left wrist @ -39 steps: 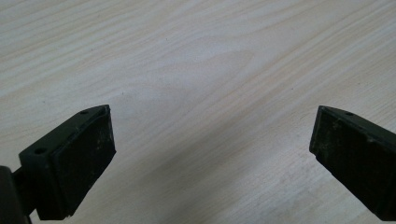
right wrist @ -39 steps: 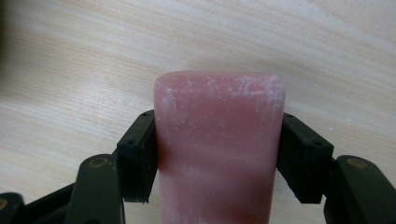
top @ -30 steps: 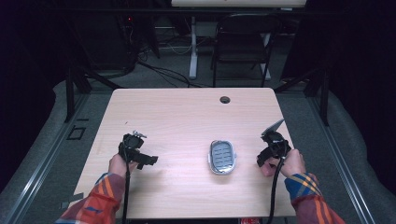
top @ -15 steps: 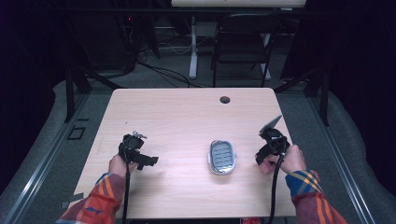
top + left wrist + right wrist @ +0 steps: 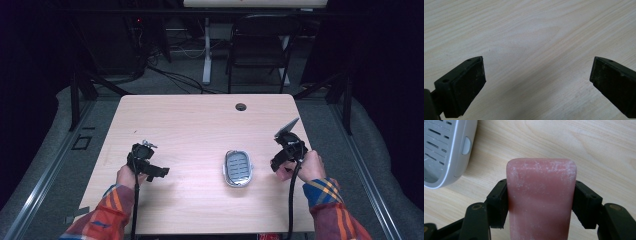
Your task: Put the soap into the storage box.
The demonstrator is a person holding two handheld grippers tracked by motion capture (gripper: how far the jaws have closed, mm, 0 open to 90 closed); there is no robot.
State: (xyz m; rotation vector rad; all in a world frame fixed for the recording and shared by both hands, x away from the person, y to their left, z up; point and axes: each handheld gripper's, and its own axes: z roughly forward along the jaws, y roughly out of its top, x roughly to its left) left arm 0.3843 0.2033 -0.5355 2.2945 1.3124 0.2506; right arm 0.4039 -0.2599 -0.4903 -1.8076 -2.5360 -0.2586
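Right gripper view shows the right tool [image 5: 541, 202] clamped tight on both sides of a pink soap bar [image 5: 541, 195], held just above the desk [image 5: 599, 147], right of the grey soap dish [image 5: 237, 168]. To do this well, I think the hand should keep the soap level, move left over the dish and lower it gently. Far to the left, the left tool [image 5: 536, 82] rests low with its jaws wide apart and empty.

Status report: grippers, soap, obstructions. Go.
Right gripper shut on pink soap bar, beside grey soap dish. Left gripper open over bare table. Nothing between soap and dish.
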